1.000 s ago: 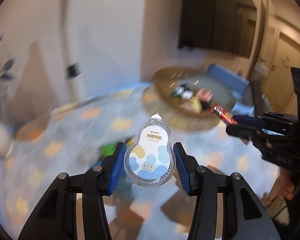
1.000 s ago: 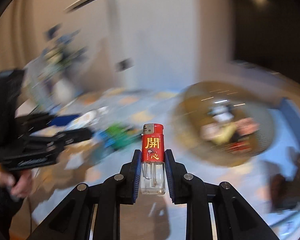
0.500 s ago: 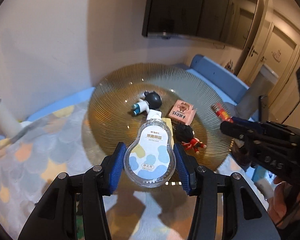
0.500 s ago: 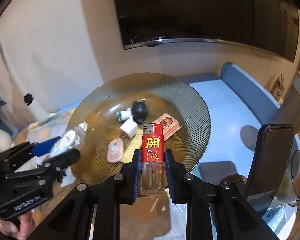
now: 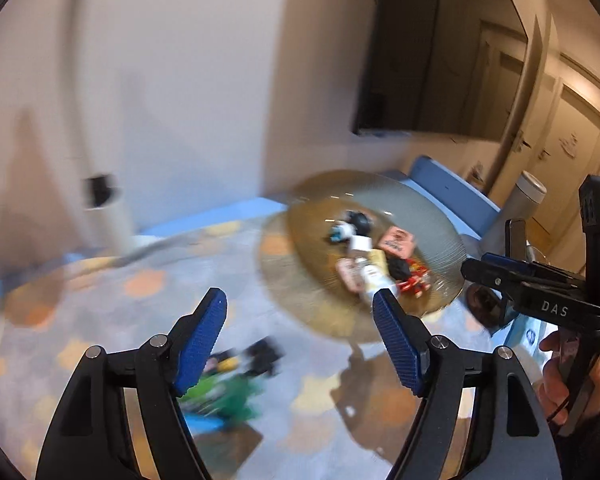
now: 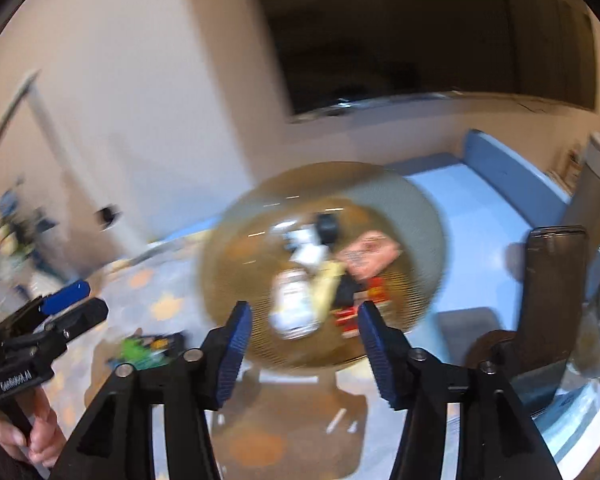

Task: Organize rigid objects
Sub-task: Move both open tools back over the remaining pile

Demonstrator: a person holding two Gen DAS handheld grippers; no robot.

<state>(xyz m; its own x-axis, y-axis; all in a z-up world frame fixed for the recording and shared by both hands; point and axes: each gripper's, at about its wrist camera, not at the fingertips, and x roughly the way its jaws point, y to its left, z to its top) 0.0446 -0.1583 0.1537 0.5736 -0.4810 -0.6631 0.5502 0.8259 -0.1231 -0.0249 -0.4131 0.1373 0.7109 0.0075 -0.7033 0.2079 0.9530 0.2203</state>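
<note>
Both frames are smeared by motion blur, so fine detail is lost. The left gripper [image 5: 300,312] is seen with its two fingers spread wide and nothing held between them; the blue pads [image 5: 204,344] are ribbed and set on black, angular plastic arms joined by round metal pins. The right gripper [image 6: 302,322] is likewise wide open and empty, with the same finely grooved blue pads [image 6: 374,350].

Ahead of both grippers a round, amber-tinted glass plate [image 6: 236,264] is set on the table, its surface ridged with fine radial lines. A cluster of small rigid objects is gathered inside it: a white, rounded correction tape [image 6: 294,304] lies near the front edge, a red lighter [image 6: 360,308] is just to its right, a flat pink square card [image 6: 366,256] sits further back, and a small black-headed figure [image 6: 328,228] is toward the rear — edges between them cannot be told apart clearly.

The patterned tablecloth [image 5: 140,288] — pale blue with orange and yellow blots — is spread under the plate. On it, well apart from the plate, a blurred green toy [image 5: 228,396] is seen. A dark phone [image 6: 552,304] is propped upright at the right, and a dark flat screen [image 6: 420,32] is mounted on the cream wall.
</note>
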